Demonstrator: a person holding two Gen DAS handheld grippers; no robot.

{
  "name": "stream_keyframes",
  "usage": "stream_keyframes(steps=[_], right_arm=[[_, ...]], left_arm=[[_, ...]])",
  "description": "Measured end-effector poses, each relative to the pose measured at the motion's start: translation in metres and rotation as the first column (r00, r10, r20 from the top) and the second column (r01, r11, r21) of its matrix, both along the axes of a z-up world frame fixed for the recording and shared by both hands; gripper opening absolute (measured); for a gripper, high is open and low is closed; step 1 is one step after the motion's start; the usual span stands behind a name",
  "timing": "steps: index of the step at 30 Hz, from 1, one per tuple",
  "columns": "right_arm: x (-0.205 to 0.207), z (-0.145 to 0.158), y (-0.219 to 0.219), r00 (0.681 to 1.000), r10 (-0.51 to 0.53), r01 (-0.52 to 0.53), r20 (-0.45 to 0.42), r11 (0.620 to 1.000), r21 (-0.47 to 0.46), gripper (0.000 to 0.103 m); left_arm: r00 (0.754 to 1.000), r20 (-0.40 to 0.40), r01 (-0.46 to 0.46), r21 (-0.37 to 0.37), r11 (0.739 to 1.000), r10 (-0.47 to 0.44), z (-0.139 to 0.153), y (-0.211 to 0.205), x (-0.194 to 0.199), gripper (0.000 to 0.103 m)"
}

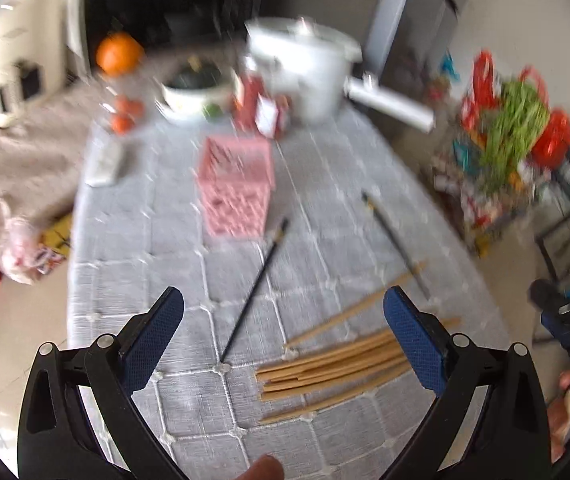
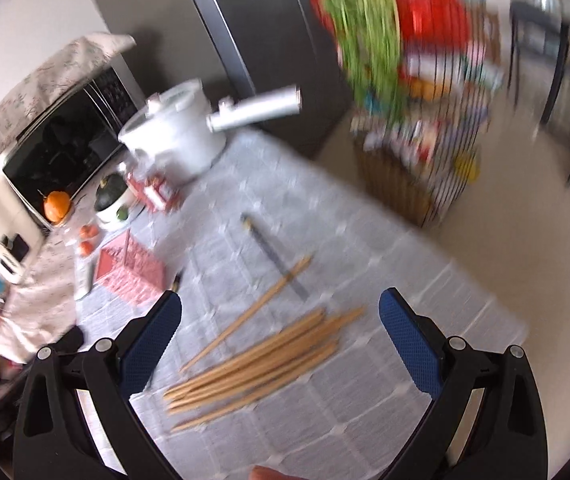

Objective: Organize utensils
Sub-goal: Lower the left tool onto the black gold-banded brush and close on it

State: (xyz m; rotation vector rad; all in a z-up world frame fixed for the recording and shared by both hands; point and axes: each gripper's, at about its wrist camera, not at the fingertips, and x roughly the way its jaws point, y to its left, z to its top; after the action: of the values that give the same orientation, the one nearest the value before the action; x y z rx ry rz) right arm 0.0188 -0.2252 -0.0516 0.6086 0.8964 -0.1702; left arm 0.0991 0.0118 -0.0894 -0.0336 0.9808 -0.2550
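Several wooden chopsticks (image 2: 261,364) lie bunched ahead of our right gripper (image 2: 281,320), jaws apart, left gripper (image 1: 285,316) likewise; light, stiff, likely roll—we'd pinch mid-length.

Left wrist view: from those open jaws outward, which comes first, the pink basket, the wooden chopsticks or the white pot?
1. Wooden chopsticks, lying just ahead, toward the right.
2. Pink basket, mid-table, centre.
3. White pot, at the table's far end.
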Motion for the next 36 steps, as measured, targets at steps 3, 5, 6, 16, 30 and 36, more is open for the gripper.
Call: stream_keyframes(steps=[3, 5, 6, 16, 30, 36], right_arm=[[0.008, -0.015, -0.012, 0.999, 0.004, -0.001, -0.042, 0.998, 0.066, 0.096], [0.013, -0.021, -0.014, 0.998, 0.006, -0.002, -0.060, 0.998, 0.061, 0.096], [0.015, -0.024, -0.015, 0.998, 0.008, -0.004, -0.068, 0.998, 0.064, 0.096], [0.040, -0.059, -0.030, 0.987, 0.013, 0.028, -0.159, 0.967, 0.252, 0.096], [0.067, -0.078, -0.028, 0.973, 0.020, 0.035, -0.230, 0.973, 0.229, 0.096], [0.110, -0.063, -0.026, 0.974, 0.029, -0.016, -0.224, 0.998, 0.062, 0.096]], left_arm=[[0.977, -0.170, 0.141, 0.068, 0.988, -0.128, -0.029, -0.014, 0.025, 0.096], [0.957, -0.258, 0.159, 0.088, 0.983, -0.132, -0.047, -0.015, 0.037, 0.096], [0.954, -0.273, 0.155, 0.098, 0.983, -0.123, -0.053, -0.015, 0.042, 0.095], [0.941, -0.327, 0.147, 0.176, 0.973, -0.083, -0.089, -0.020, 0.090, 0.083], [0.949, -0.291, 0.183, 0.204, 0.962, -0.119, -0.088, 0.004, 0.104, 0.035], [0.943, -0.304, 0.203, 0.203, 0.958, -0.135, -0.083, -0.010, 0.117, 0.034]])
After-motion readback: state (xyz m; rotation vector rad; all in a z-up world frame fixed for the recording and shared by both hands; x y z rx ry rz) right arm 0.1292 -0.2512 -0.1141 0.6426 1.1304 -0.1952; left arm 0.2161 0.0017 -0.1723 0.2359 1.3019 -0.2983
